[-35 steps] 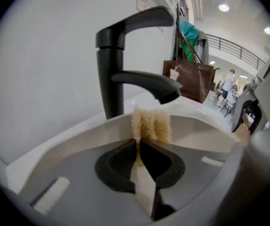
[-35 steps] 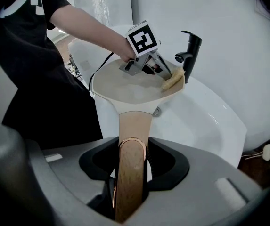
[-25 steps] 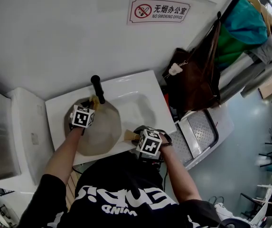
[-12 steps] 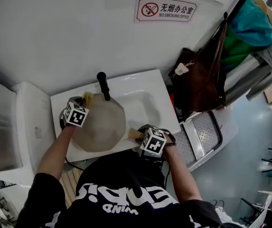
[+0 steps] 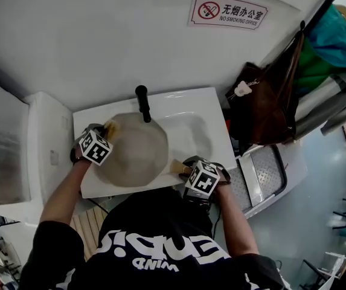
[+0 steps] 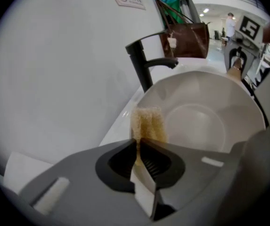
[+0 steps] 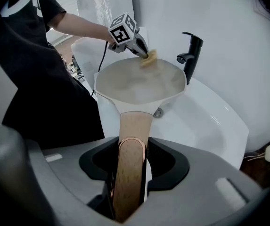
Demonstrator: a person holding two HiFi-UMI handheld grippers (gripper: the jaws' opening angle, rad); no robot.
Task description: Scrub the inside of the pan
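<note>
Pinching the sponge, the left gripper sits at the rim of the pan, bowl just ahead and rightward; the right gripper clamps the handle over the sink.

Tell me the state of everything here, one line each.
Pan: held over the sink by its handle.
Sponge: pinched, at the pan's rim.
Left gripper: shut on sponge.
Right gripper: shut on handle.
Tap: no water running.
</note>
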